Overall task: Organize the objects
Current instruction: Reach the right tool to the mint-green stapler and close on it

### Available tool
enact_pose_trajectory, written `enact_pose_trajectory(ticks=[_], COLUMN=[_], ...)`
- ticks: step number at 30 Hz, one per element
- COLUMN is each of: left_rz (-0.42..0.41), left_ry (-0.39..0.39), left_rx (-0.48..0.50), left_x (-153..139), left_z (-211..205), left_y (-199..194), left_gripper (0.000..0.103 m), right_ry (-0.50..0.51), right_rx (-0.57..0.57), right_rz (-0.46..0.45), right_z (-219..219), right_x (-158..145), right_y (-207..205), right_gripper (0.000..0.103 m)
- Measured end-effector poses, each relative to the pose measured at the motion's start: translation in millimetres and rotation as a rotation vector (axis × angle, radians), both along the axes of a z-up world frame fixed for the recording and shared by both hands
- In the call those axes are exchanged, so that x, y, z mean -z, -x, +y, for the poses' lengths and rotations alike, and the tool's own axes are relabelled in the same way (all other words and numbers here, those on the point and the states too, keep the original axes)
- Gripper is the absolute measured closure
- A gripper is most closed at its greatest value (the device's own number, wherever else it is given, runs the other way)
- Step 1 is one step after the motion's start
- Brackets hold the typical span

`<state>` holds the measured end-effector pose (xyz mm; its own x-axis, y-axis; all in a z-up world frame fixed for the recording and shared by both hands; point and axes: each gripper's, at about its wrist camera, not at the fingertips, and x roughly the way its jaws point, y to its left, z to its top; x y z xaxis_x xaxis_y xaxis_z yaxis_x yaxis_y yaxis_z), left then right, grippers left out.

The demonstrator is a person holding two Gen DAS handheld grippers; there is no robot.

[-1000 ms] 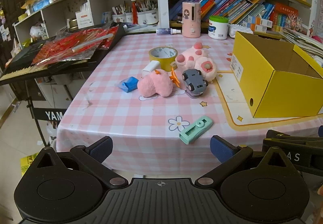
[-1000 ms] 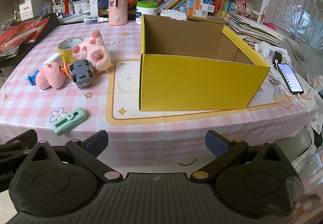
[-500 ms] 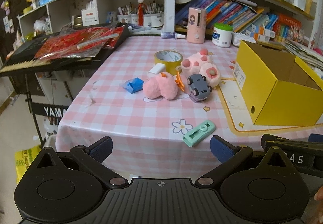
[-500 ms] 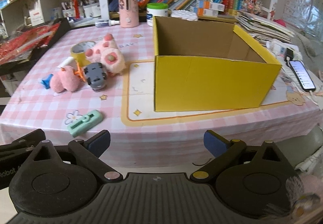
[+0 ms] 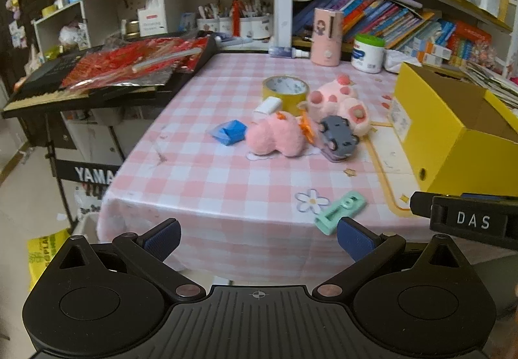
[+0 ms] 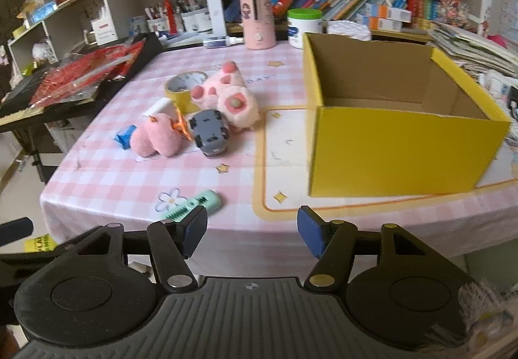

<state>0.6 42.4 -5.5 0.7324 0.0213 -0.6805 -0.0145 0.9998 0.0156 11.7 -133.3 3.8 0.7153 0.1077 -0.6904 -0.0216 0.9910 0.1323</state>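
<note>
An open yellow box (image 6: 404, 138) stands on the right of the pink checked table (image 6: 136, 184); it also shows in the left wrist view (image 5: 453, 138). Left of it lie a grey toy car (image 6: 208, 132), pink plush toys (image 6: 233, 99), a pink fluffy toy (image 5: 275, 138), a yellow tape roll (image 5: 285, 91), a blue piece (image 5: 228, 132) and a mint green tool (image 6: 191, 206) near the front edge. My left gripper (image 5: 257, 237) and right gripper (image 6: 252, 231) are open and empty, off the table's front edge.
Shelves with books, pen cups, a pink bottle (image 5: 325, 35) and a white jar (image 5: 367, 52) stand behind the table. A keyboard with red packets (image 5: 129, 67) is at the left. My right gripper's side (image 5: 466, 219) shows beside the left one.
Both grippers have pulled back and swung leftward. The right gripper's jaws have narrowed but stay open. No object on the table has moved.
</note>
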Motion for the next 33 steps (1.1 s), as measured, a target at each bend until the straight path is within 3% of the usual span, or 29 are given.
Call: enact_pose_trajectory(ticks=[8, 13, 17, 22, 28, 31, 33], left_rz=[0.004, -0.021, -0.027, -0.017, -0.015, -0.018, -0.017], left_ry=[-0.009, 0.005, 0.007, 0.0, 0.003, 0.013, 0.021], left_rx=[-0.145, -0.21, -0.244, -0.255, -0.242, -0.234, -0.227], left_x=[2.7, -0.9, -1.3, 1.3, 4.0, 4.3, 4.6], left_z=[26.1, 37.4, 43.3, 44.8, 43.0, 41.5, 40.0], left_y=[-4.5, -7.1, -10.2, -16.9, -26.7, -35.8, -43.7], left_gripper=[0.0, 0.0, 0.0, 0.0, 0.0, 0.0, 0.0], right_ry=[-0.108, -0.203, -0.215, -0.178, -0.013, 0.084, 0.097], right_rx=[-0.099, -0.117, -0.139, -0.162, -0.228, -0.278, -0.298], right_rz=[0.123, 0.216, 0.241, 0.243, 0.17, 0.137, 0.135], right_z=[13.3, 18.5, 28.5, 41.7, 60.6, 67.9, 65.1], right_x=[20.9, 37.0, 44.7, 54.2, 56.5, 58.9, 58.3], right_y=[-38.6, -62.2, -74.7, -87.5, -97.6, -101.5, -105.7], right_gripper=[0.066, 0.068, 0.068, 0.068, 0.072, 0.08, 0.08])
